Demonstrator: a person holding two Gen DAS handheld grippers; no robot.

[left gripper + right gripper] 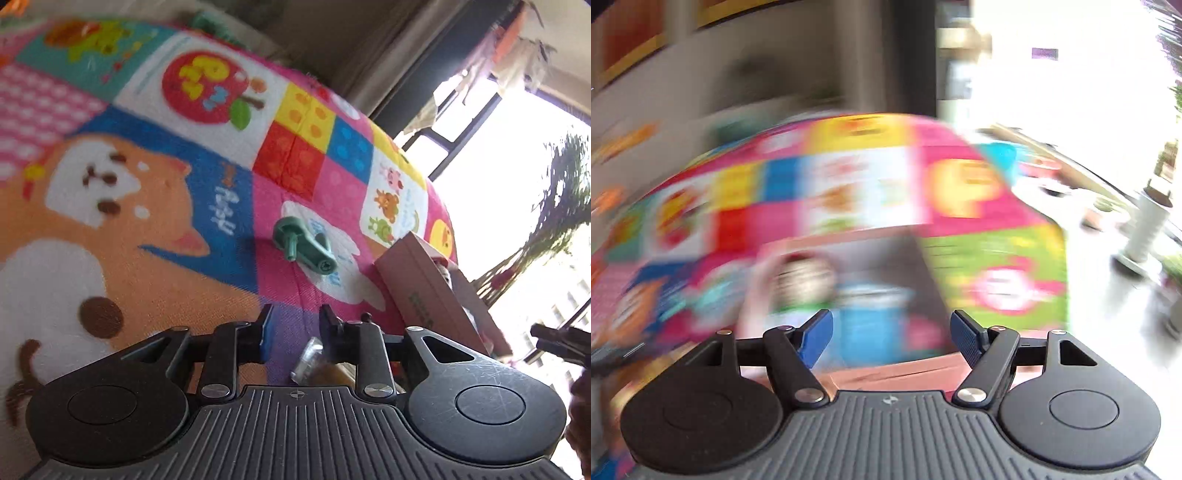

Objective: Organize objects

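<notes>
Left wrist view: the left gripper (295, 321) hangs above a colourful patchwork play mat (155, 184), its jaws parted by a narrow gap; a small clear plastic item (306, 360) lies low between the fingers, but whether it is actually gripped cannot be told. A green plastic toy part (304, 249) lies on the mat just beyond the fingertips, apart from them. To its right stands a pink cardboard box (424, 284), tilted in this view, with unclear contents showing at its open top. The dark tip of the other tool (557, 341) enters at the far right edge. Right wrist view (heavily motion-blurred): the right gripper (892, 334) is spread wide with nothing between its blue pads (818, 332). It sits over the open pink box (897, 373), inside which a blue item (871, 325) and a round pale item (803, 280) appear, too smeared to identify. The mat extends beyond the box.
</notes>
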